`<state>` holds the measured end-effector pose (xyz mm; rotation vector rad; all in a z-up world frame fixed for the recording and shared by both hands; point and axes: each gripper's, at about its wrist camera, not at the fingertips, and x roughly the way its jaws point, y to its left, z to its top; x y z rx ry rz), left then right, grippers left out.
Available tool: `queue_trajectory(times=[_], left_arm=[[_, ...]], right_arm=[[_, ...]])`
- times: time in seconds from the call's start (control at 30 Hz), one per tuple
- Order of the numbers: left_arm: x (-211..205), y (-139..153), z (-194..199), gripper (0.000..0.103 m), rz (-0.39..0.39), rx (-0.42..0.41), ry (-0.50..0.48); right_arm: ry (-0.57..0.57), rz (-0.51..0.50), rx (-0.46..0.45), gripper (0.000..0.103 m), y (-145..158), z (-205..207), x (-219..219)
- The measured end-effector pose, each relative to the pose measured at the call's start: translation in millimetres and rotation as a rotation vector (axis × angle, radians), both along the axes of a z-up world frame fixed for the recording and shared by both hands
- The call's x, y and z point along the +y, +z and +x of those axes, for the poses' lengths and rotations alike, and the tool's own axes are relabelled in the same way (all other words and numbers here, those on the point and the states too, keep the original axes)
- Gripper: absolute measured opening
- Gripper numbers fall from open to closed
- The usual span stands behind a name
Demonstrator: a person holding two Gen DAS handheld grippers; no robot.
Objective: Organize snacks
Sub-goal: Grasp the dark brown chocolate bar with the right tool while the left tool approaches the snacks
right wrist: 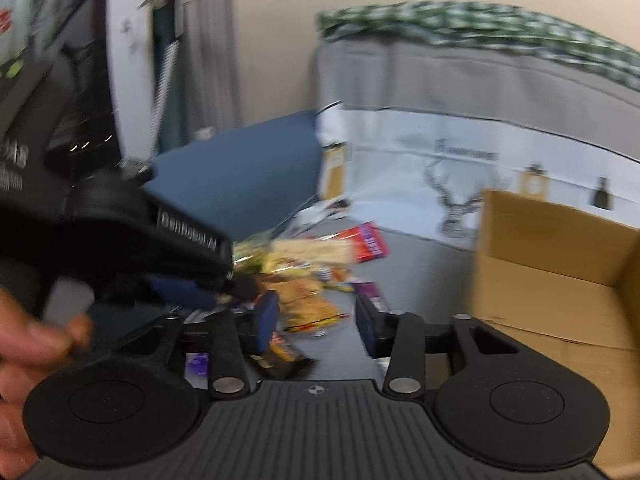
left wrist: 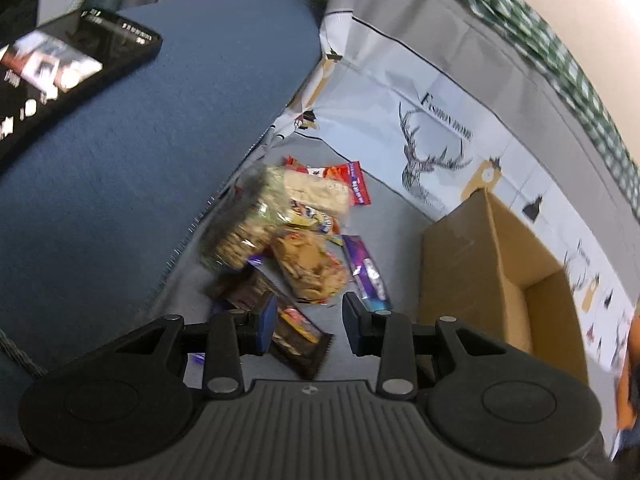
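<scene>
A heap of snack packets [left wrist: 292,236] lies on the grey cloth: a pale wafer pack, a yellow biscuit bag [left wrist: 310,268], a purple bar [left wrist: 368,272] and a dark packet [left wrist: 300,336]. My left gripper [left wrist: 310,324] hovers over the near end of the heap, open, the dark packet showing below its jaws and untouched. In the right wrist view the same heap [right wrist: 308,280] is blurred. My right gripper [right wrist: 316,324] is open above it with nothing between its fingers. An open cardboard box [left wrist: 500,280] stands right of the heap, seemingly with nothing in it.
A blue cushion [left wrist: 140,160] borders the heap on the left, with a phone [left wrist: 60,68] on it. A deer-print cloth [left wrist: 440,140] rises behind. The black body of the left-hand tool [right wrist: 132,232] and a hand [right wrist: 32,340] fill the right view's left side.
</scene>
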<state>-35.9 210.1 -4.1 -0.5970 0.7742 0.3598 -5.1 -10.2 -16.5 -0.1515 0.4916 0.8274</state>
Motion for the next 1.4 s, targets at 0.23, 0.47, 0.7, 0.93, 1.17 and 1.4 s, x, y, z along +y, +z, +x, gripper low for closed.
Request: queue_trajectory(times=[0.23,0.47,0.7,0.93,1.17,1.4], left_arm=[[13,-5,-4,0.039,0.086,0.035,-0.049],[17,-7,-4,0.039,0.094,0.042,-0.058],[19,-10,0,0.04,0.07,0.04,-0.056],[18,-4,-3,0.039,0.087,0.035,-0.073],[8,14,26,0.063,0.281,0.067,-0.18],[-19,-21,61,0.077,0.587,0.152,-0.229]], right_arm=[[0.103,-0.139,0.103,0.074,-35,18,56],[0.176,-0.282,0.117,0.081,-81,28,95],[0.226,-0.335,0.13,0.059,-98,35,101],[0.236,-0.321,0.14,0.029,-85,22,82],[0.122,-0.363,0.174,0.015,-57,0,49],[0.036,-0.332,0.182,0.016,-72,-22,21]])
